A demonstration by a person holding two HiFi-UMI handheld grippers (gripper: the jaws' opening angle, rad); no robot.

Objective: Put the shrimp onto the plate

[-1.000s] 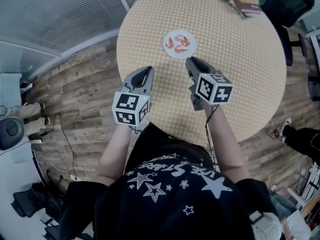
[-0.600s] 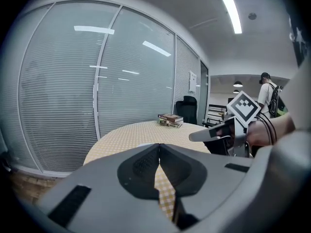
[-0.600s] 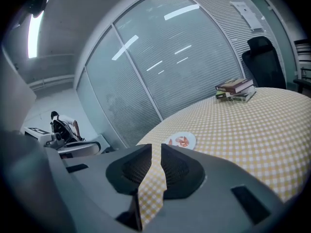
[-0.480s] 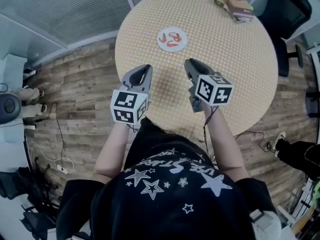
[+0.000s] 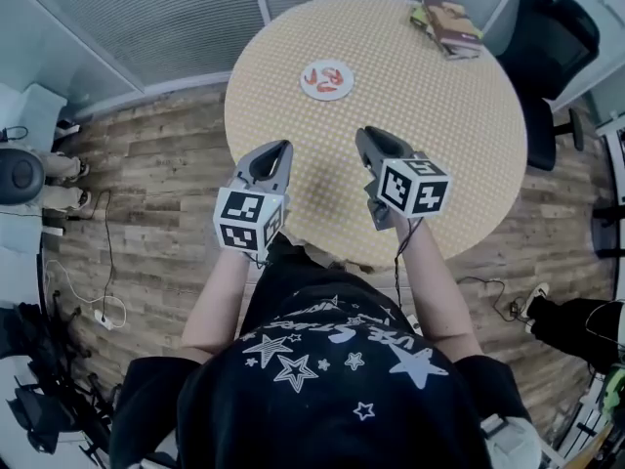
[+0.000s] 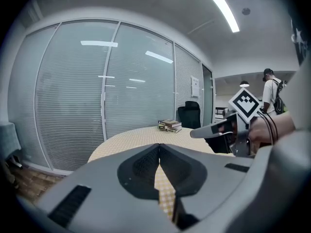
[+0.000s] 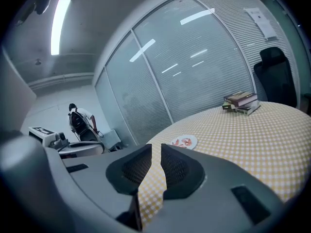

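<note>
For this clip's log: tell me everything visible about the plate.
The plate is small, round and white, and looks shallow. It lies flat on the round yellow-checked table, on the far side from the person and left of centre. A few orange-red shrimp already lie on it. Nothing else touches it.

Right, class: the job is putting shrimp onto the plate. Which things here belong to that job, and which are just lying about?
Part of the job: shrimp, already on the plate; left gripper; right gripper.

Just lying about: books; chair.
</note>
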